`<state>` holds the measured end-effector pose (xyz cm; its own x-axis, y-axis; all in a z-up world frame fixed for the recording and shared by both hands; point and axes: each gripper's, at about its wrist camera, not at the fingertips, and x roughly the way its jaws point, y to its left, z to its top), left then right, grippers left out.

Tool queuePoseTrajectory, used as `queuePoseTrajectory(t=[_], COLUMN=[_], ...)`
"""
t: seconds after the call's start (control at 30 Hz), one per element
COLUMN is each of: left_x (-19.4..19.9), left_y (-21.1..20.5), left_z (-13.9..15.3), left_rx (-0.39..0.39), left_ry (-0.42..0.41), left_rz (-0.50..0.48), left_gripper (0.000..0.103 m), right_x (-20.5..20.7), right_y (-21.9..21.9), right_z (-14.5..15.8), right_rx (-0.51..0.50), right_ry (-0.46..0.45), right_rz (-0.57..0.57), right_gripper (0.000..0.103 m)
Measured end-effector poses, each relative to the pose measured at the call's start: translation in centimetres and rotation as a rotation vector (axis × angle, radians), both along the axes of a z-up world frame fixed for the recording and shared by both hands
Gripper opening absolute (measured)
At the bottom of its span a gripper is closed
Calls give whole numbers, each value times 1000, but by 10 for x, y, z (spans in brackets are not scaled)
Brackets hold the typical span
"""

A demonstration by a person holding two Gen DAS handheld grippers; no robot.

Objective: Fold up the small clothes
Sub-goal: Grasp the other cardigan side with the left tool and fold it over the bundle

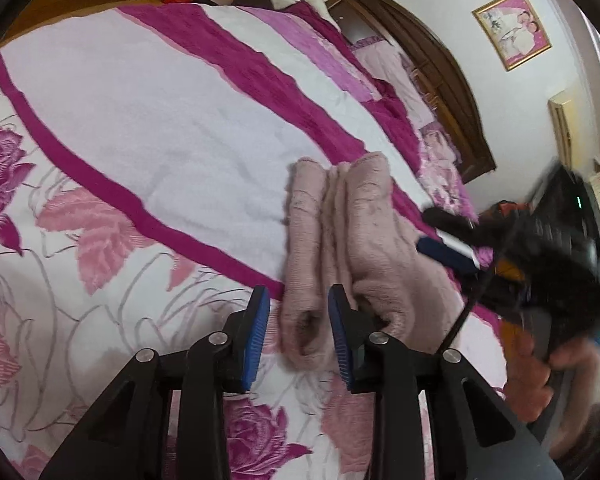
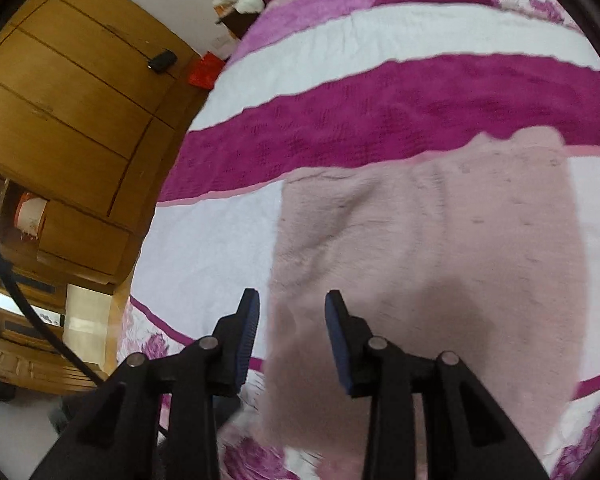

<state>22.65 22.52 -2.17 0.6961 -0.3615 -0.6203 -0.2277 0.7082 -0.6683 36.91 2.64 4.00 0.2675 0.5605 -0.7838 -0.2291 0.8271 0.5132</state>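
Note:
A fuzzy pale-pink garment [image 1: 352, 236] lies folded in long layers on the bed. My left gripper [image 1: 299, 332] is open, its blue pads straddling the near end of the garment's left fold, just above it. In the right wrist view the same garment [image 2: 428, 248] fills the middle as a flat pink rectangle. My right gripper [image 2: 291, 340] is open with its jaws over the garment's near left edge. The right gripper also shows blurred in the left wrist view [image 1: 540, 264], at the garment's right side.
The bed [image 1: 148, 128] has a white, magenta and floral cover. A dark wooden headboard [image 1: 432, 72] and a framed picture [image 1: 512, 28] are at the far right. A wooden wardrobe [image 2: 72, 120] stands left of the bed. A black cable [image 2: 32, 312] hangs there.

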Motion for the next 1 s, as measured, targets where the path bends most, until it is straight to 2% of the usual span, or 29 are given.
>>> queuePoseTrajectory(t=[0.17, 0.3, 0.43, 0.6, 0.73, 0.9, 0.97, 1.0], left_x=[6, 7, 11, 17, 40, 95, 106, 109], left_y=[-12, -19, -25, -28, -27, -34, -42, -48], left_z=[0, 1, 4, 11, 32, 39, 39, 40], left_rx=[27, 60, 92, 125, 185, 297, 302, 318], left_ry=[2, 0, -19, -52, -109, -40, -46, -61], left_rz=[-27, -36, -37, -26, -43, -98, -135, -152], left_gripper=[9, 9, 9, 9, 10, 11, 11, 14], right_x=[-31, -53, -71, -81, -85, -84, -86, -89], right_y=[-56, -98, -125, -134, -129, -130, -133, -135], right_z=[8, -1, -12, -22, -20, -12, -12, -12], right_rx=[16, 45, 33, 33, -2, -62, -83, -91], right_ry=[-80, -92, -134, -160, -209, -305, -345, -365], right_rz=[-5, -35, -56, -35, -5, 19, 12, 12], right_gripper=[37, 37, 37, 37, 37, 37, 37, 37])
